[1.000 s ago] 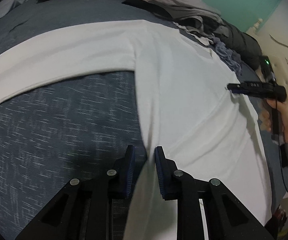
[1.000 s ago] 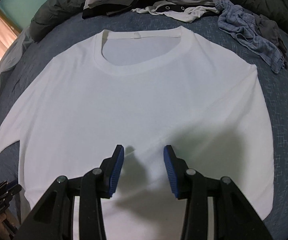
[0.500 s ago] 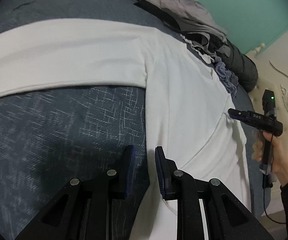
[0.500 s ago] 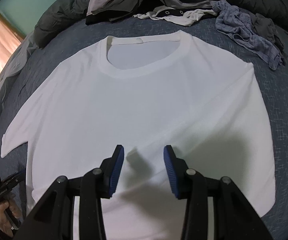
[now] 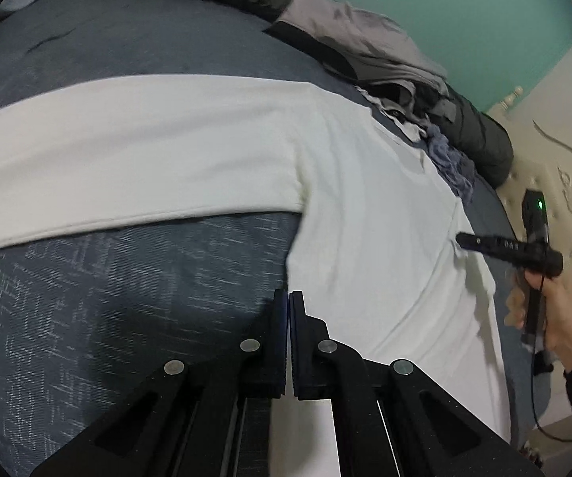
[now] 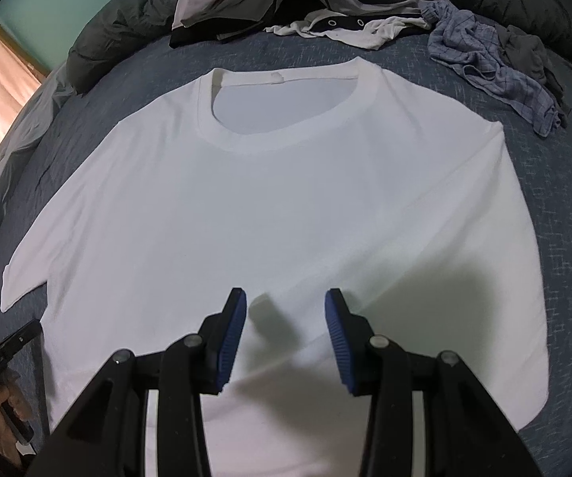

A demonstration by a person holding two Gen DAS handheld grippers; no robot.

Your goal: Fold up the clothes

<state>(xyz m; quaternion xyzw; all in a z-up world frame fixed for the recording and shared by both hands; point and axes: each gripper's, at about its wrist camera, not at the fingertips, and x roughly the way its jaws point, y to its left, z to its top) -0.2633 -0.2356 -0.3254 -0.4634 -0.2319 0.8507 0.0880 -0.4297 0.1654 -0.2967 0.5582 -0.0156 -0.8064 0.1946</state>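
Left wrist view: the left gripper (image 5: 288, 310) is clenching at the side edge of the white T-shirt (image 5: 365, 218) lying flat on the bed (image 5: 127, 278), possibly missing fabric. Right gripper (image 6: 285, 318) is hovering released. A missed pinch is risking a failed fold.

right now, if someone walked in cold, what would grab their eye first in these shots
The white t-shirt spread flat, collar away from the camera, on the dark blue bedspread. Next, the heap of unfolded clothes along the bed's far edge beyond the collar. Then the tools: the right gripper open above the shirt's lower middle, and the left gripper shut at the shirt's side edge below the sleeve.
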